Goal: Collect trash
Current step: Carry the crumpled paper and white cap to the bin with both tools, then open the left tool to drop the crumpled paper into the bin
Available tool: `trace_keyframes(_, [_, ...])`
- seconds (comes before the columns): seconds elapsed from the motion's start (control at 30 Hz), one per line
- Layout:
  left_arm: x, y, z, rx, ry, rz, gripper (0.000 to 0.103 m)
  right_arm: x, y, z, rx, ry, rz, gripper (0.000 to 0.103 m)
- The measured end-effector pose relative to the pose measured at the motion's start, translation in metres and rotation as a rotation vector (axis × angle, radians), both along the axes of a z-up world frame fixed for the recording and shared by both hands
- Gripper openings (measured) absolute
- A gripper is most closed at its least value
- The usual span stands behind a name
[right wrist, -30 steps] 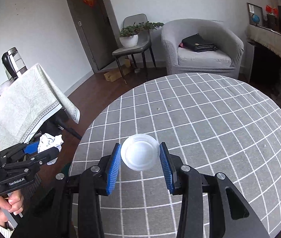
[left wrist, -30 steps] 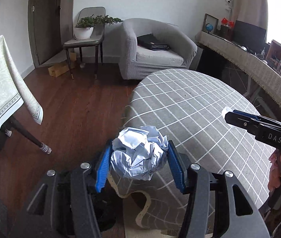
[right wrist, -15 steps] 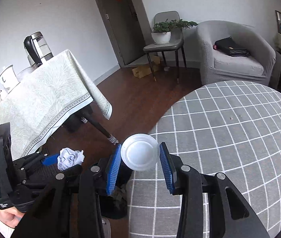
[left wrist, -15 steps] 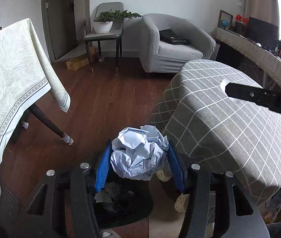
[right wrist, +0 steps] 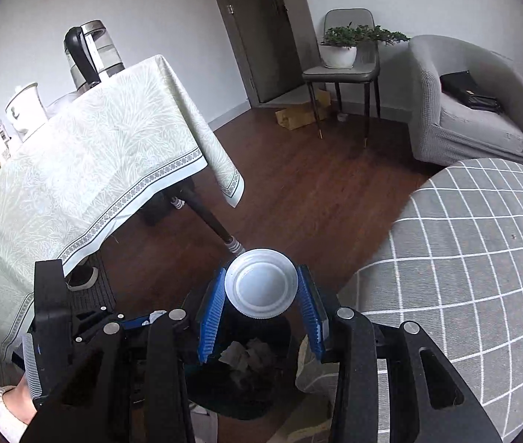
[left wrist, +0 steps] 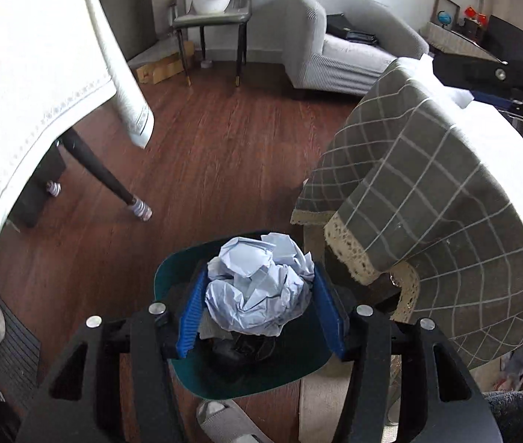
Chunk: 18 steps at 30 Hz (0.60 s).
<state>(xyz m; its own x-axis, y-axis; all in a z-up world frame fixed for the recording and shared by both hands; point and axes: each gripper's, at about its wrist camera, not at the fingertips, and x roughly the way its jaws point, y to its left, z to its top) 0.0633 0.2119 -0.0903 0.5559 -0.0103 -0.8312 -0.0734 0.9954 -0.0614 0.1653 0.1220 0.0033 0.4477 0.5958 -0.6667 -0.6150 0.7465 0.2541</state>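
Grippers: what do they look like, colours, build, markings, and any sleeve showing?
Both the left gripper and right gripper have matte black angular bodies with cut-out arms, silver round bolts at the pivots, and blue ribbed pads lining the jaws. A white knit cuff shows at the left wrist.

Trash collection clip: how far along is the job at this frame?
Done: dark green bin on the floor already holds scraps. In hand: left gripper clamps a crumpled pale blue paper ball over it; right gripper holds a white round plastic cup. Left: dropping both in.
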Motion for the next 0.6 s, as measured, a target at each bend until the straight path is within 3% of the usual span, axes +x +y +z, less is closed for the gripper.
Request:
trace_keyframes(0.4, [-0.010, 0.030, -0.026, -0.035, 0.085, 0.019, 0.061, -0.002, 0.051, -0.021, -0.057, 0.025, 0.067, 0.040])
trace_keyframes(0.6, [-0.017, 0.037, -0.028, -0.030, 0.083, 0.011, 0.073, -0.002, 0.072, -0.029, -0.073, 0.035, 0.090, 0.040])
